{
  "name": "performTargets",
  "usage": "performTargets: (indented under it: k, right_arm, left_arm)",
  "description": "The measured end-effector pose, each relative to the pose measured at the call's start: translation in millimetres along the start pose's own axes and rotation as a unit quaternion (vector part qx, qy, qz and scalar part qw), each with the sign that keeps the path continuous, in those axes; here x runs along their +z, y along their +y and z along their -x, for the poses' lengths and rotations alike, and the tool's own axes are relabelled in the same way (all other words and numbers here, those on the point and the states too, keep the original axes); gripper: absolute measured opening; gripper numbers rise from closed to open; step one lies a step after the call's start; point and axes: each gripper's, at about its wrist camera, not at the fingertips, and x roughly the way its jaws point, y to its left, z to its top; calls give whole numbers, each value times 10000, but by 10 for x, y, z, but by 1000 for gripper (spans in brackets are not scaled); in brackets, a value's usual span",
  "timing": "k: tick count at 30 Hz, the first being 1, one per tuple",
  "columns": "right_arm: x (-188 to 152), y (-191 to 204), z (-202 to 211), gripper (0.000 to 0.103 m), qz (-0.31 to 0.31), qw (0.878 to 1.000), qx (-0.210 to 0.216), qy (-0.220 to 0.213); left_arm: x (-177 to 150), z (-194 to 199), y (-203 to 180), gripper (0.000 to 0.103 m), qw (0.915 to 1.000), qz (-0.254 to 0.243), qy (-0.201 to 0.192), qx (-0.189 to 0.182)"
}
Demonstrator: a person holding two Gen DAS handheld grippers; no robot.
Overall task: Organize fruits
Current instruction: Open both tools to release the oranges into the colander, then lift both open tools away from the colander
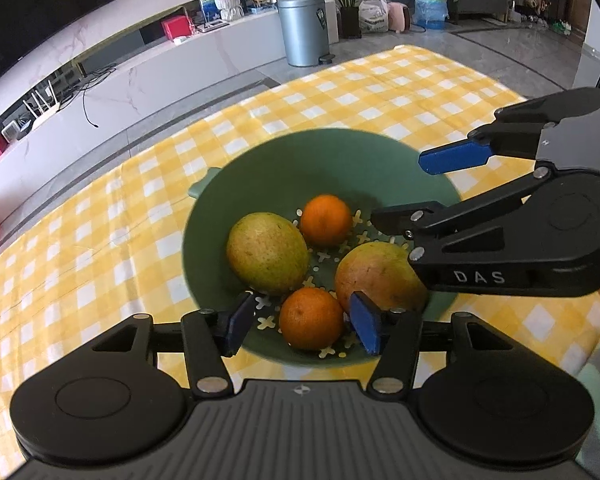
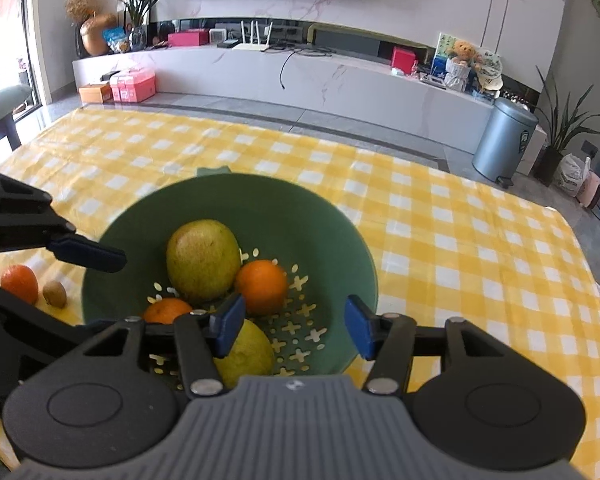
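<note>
Both our claws hang wide open over the green bowl (image 1: 260,160), holding nothing. The left claw (image 1: 304,322) brackets the near orange (image 1: 311,317) without touching it; the right claw (image 2: 294,322) sits above bare bowl floor, with a mango (image 2: 244,354) under its left finger. Two mangoes and two oranges lie in the bowl. Left of the right claw, outside the bowl, a loose orange (image 2: 20,283) and a kiwi (image 2: 55,293) wait on the surface (image 2: 460,240). We judge those come next: lift clear of the rim, centre on the fruit, close gently.
</note>
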Motion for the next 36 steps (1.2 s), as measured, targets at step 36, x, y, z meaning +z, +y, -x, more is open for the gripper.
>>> performTargets:
  k: [36]
  right_arm:
    - [-862,811,993,65,-1528,9867,229,-511]
  left_arm:
    - [-932,1003,313,65,9927,973,-450,558]
